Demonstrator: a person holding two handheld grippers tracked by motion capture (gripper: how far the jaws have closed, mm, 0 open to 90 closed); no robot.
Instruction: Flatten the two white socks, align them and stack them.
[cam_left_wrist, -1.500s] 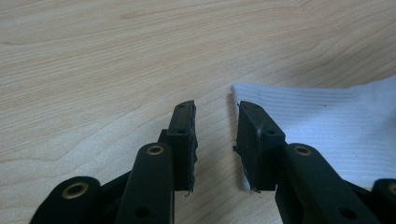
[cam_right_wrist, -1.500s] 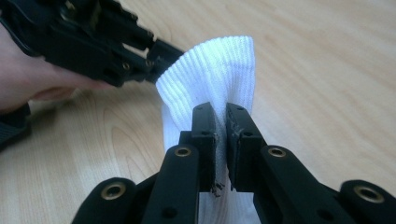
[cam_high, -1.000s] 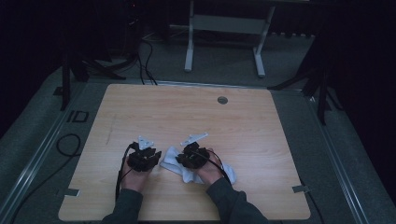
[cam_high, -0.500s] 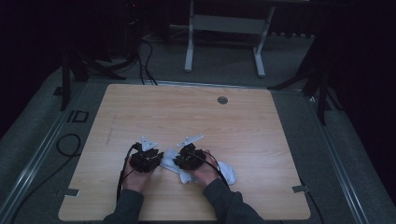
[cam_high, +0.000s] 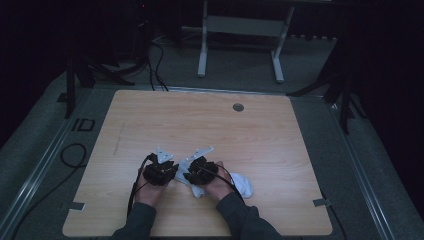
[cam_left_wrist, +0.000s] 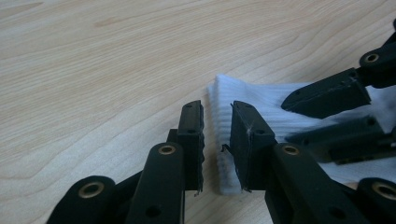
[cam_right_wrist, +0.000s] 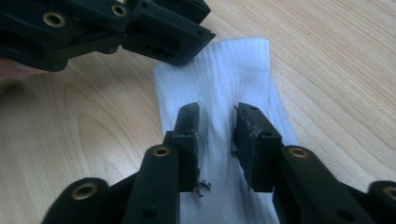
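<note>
Gripping step on white sock, at 6 o'clock on counter. Left gripper and right gripper: jaws part-open, straddling ribbed cloth, not yet clamped. Next move, judged: close both, then lift or spread.

Both grippers are black, the left gripper and right gripper each topped by a grey three-cornered plate and trailing a black cable. Brass-coloured rivets stud their linkages, and the person wears dark sleeves

socks: 1 | grippers: 2 | tables: 1
</note>
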